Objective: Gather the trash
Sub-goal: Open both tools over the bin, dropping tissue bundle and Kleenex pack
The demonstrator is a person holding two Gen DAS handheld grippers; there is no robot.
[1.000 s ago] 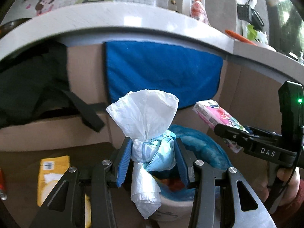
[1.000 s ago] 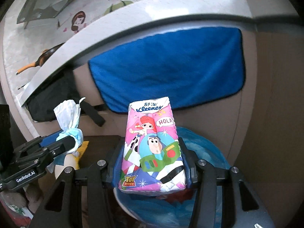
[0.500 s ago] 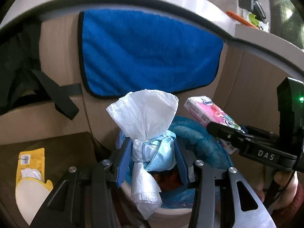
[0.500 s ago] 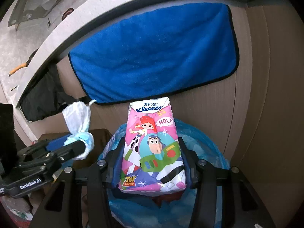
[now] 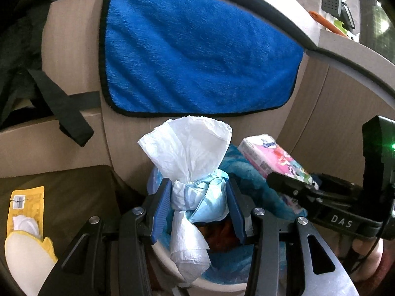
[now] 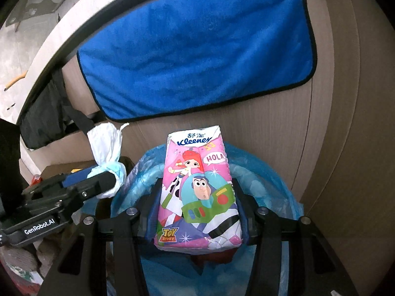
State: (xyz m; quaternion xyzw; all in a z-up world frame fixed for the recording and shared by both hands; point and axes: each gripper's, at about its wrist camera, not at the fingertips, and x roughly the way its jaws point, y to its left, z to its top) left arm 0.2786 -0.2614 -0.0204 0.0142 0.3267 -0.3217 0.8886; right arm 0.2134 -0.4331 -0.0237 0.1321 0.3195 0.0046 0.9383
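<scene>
- Our left gripper [image 5: 198, 208] is partly closed on a knotted bag [image 5: 190, 157], pads pinching the pale blue bundle just below the knot, right over the bin [image 5: 172, 266].
- The bag looks light, soft and crinkly; it should crush easily and may cling to a pad, so the knot is the firm place to hold.
- Our right gripper [image 6: 197, 212] is about half closed, clamping a tissue pack [image 6: 198, 187] by its long sides above the blue liner [image 6: 279, 180].
- The pack looks light and squashy with slick film; we judge a low side hold safest.
</scene>
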